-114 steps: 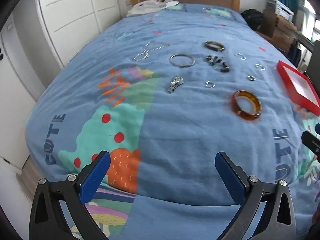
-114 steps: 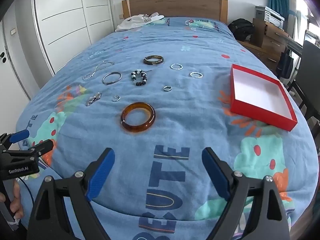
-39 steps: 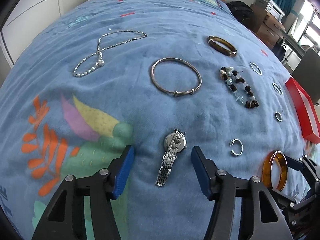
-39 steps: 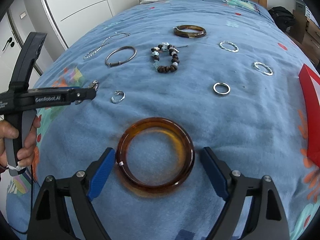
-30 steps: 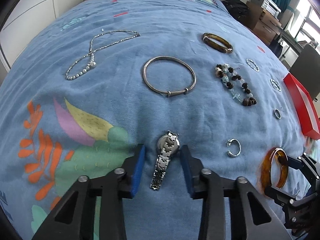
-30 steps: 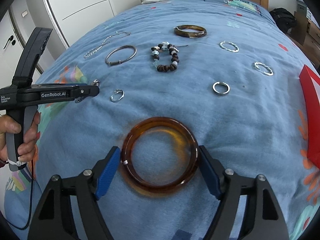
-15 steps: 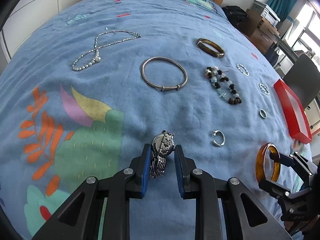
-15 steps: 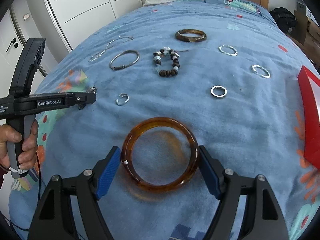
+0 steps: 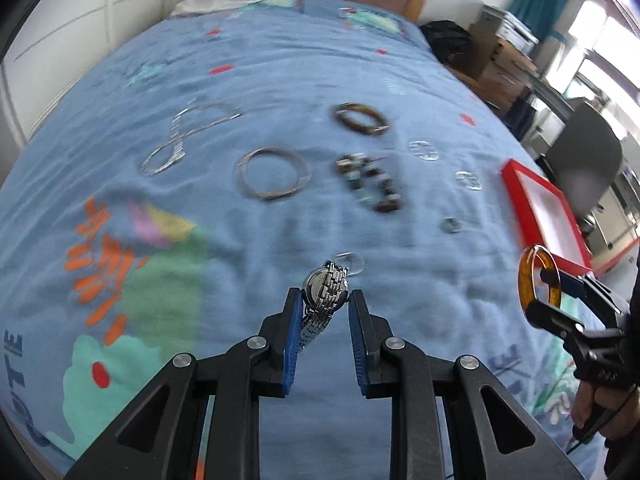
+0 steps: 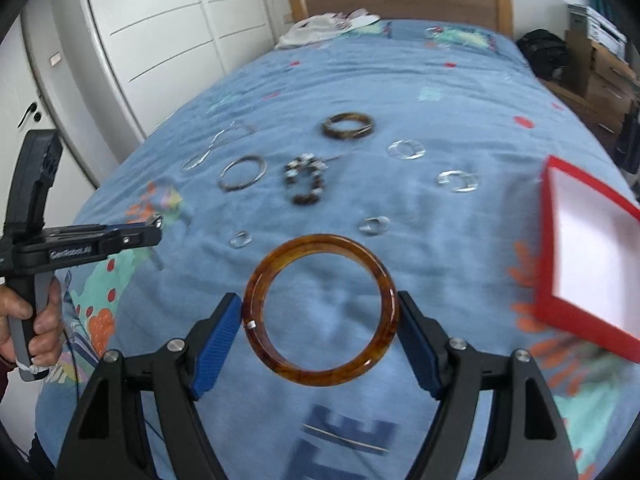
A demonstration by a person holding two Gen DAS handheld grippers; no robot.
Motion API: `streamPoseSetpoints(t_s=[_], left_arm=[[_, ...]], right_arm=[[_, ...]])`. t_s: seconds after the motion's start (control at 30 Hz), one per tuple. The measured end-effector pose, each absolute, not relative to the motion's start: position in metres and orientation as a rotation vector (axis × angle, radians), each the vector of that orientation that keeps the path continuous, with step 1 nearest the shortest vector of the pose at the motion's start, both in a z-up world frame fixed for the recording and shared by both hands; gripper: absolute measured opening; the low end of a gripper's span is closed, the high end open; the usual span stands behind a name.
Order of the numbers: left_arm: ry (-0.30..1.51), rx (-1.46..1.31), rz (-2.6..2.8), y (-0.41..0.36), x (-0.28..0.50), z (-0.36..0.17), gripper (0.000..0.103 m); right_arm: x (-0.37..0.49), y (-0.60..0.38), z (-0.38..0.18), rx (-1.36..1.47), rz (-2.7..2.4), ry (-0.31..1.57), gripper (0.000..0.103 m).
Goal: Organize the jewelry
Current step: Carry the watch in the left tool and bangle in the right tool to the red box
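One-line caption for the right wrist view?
Right tongs grip an amber bangle above the blue bedspread, red tray at right.

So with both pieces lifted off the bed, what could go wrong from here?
The left gripper pinches the silver watch only at its case, with the band dangling below; it could swing or slip out. The right gripper holds the amber bangle by two points on its smooth curved rim, so it might pivot or pop free before the red box. Either would fall among the jewellery on the blue bedspread.
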State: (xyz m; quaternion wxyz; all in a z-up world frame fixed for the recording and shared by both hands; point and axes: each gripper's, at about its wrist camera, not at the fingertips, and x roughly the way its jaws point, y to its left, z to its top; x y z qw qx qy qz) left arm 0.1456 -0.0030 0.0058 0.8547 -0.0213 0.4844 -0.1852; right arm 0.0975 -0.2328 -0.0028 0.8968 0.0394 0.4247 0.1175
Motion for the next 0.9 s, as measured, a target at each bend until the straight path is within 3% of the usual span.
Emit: streamPoseSetpoints(t_s=[0.47, 0.9], left_arm=[[1.012, 0.018, -0.752, -0.214, 0.172, 0.035, 0.023], [1.071, 0.056, -0.904, -0.371, 0.222, 0.001, 0.023]], right_arm=[[0.101, -0.426, 0.032, 0.071, 0.030, 0.852, 0.075], [0.159, -0.526, -0.005, 0.029, 0.056, 0.899, 0.075]])
